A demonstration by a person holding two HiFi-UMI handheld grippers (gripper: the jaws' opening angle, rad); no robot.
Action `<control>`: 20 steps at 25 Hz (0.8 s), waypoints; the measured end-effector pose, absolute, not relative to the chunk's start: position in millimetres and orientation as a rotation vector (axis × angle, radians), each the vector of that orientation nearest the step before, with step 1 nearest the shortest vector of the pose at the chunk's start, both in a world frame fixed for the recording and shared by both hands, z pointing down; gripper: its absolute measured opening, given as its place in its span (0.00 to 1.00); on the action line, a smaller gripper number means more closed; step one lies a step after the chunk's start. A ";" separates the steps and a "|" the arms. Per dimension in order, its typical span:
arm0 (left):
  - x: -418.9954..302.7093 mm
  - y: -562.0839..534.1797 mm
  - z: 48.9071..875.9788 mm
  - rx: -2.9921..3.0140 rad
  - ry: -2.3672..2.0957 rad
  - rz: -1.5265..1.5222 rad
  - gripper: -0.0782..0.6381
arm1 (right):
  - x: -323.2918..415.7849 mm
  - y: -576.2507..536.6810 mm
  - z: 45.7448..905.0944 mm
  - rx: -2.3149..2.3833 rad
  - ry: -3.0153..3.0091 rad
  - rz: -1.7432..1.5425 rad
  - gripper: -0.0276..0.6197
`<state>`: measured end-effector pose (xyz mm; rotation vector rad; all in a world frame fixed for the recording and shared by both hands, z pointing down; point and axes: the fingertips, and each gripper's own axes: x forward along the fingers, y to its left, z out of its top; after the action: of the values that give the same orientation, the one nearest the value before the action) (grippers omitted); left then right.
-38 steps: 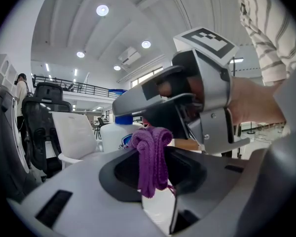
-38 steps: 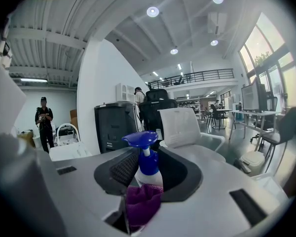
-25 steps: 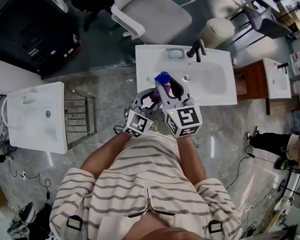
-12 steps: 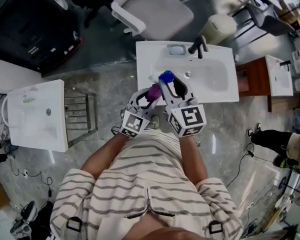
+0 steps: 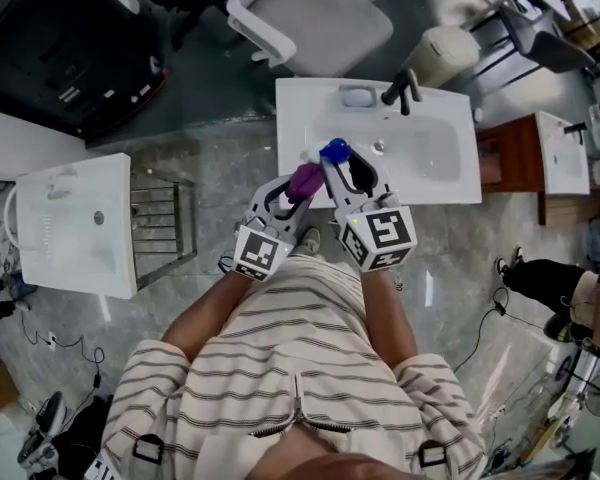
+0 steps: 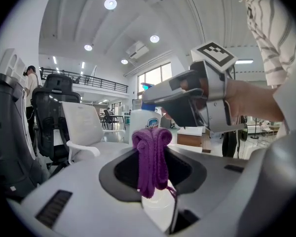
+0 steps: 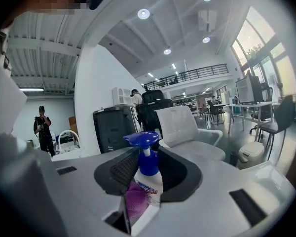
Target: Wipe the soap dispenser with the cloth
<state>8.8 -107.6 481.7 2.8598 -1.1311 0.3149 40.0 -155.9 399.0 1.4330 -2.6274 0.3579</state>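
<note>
Right gripper view: my right claw [image 7: 146, 174] pinches the dispenser [image 7: 149, 184] by its white body, blue pump upright. My left claw [image 6: 153, 179] clamps the purple cloth [image 6: 152, 157], which touches the dispenser's side, with the sink [image 5: 435, 183] beyond.

The cloth [image 6: 152, 157] in my left gripper [image 6: 155, 166] looked like a purple ribbed knit, soft and matt. The soap dispenser [image 7: 148, 181] in my right gripper [image 7: 149, 168] was smooth white plastic with a slight sheen, and its blue pump head [image 7: 142, 138] was glossy plastic. Both gripper shells read as matt grey plastic, the inner pads [image 7: 121, 170] black and finely ridged. The surface [image 5: 450, 190] was glossy white, ceramic by its look, and the floor [image 5: 220, 183] shone like polished grey stone.
</note>
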 end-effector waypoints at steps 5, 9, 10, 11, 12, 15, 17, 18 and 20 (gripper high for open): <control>0.0 -110.5 464.5 2.845 -1.157 0.245 0.28 | 38.8 -156.9 398.1 1.424 -2.642 0.378 0.25; -11.1 -114.7 459.5 2.808 -1.188 0.196 0.28 | 41.1 -155.5 396.4 1.404 -2.673 0.429 0.25; -13.3 -114.8 458.6 2.803 -1.194 0.192 0.28 | 41.9 -154.6 395.3 1.401 -2.678 0.429 0.25; -15.6 -114.9 456.8 2.800 -1.201 0.182 0.28 | 42.5 -153.7 393.9 1.399 -2.681 0.424 0.25; -18.4 -115.2 454.3 2.798 -1.209 0.168 0.28 | 42.8 -152.8 392.1 1.396 -2.685 0.415 0.25; -25.8 -117.6 448.4 2.792 -1.210 0.130 0.28 | 43.2 -149.6 387.0 1.369 -2.704 0.393 0.25; -27.1 -120.1 446.4 2.790 -1.163 0.101 0.28 | 42.4 -146.2 386.0 1.337 -2.719 0.389 0.25; -26.9 -121.5 444.3 2.790 -1.125 0.072 0.28 | 41.5 -144.3 386.1 1.319 -2.727 0.389 0.25; -27.6 -125.5 441.0 2.779 -1.033 -0.009 0.28 | 40.0 -141.8 386.2 1.276 -2.747 0.394 0.25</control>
<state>-27.6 -125.5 441.0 2.7788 -1.0327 -0.0094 40.0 -141.8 386.2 1.2760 -2.7472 0.3936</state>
